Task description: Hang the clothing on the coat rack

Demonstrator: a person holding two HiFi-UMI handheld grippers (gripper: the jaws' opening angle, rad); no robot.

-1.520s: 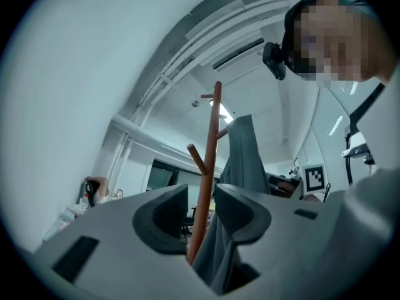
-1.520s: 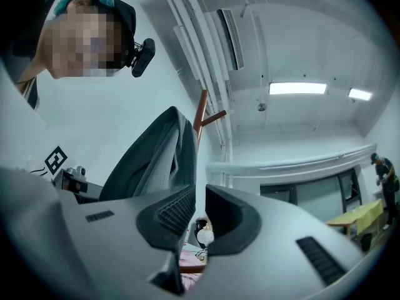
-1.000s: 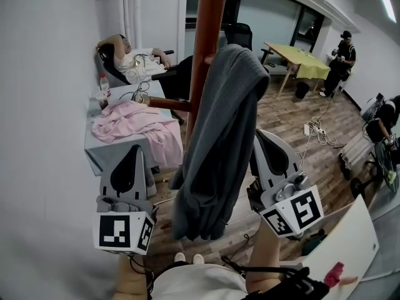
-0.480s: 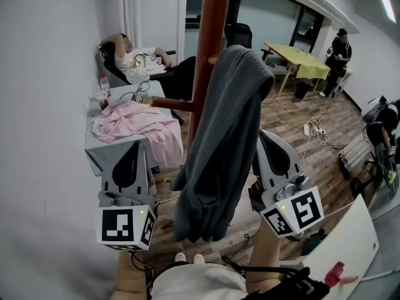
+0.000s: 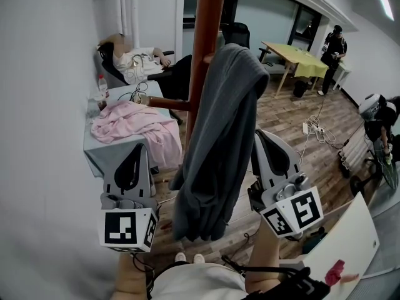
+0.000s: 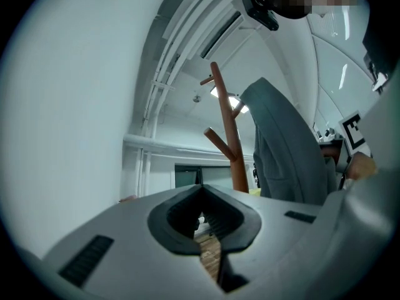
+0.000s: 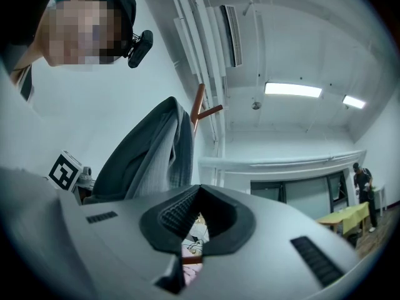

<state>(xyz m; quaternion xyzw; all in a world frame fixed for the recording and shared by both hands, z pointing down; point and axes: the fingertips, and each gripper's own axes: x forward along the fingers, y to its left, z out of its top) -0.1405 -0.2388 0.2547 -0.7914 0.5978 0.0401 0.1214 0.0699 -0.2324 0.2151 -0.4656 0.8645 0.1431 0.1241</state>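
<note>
A dark grey garment [image 5: 219, 136] hangs from a peg of the brown wooden coat rack [image 5: 209, 36] and droops in front of me. It also shows in the left gripper view, where the garment [image 6: 284, 149] hangs beside the rack [image 6: 228, 136], and at the left of the right gripper view [image 7: 147, 155]. A pink garment [image 5: 134, 127] lies crumpled on the small grey table [image 5: 94, 155]. My left gripper [image 5: 132, 150] is left of the grey garment, shut and empty. On the garment's right side is my right gripper [image 5: 264, 137], also shut and empty. Neither touches the cloth.
A white wall [image 5: 44, 105] runs close on the left. A person reclines in a chair [image 5: 134, 61] behind the table, which also bears a bottle [image 5: 104, 86]. Farther back stand a yellow-green table [image 5: 300, 58] and another person [image 5: 331, 52]. Cables and a power strip [image 5: 312, 130] lie on the wooden floor.
</note>
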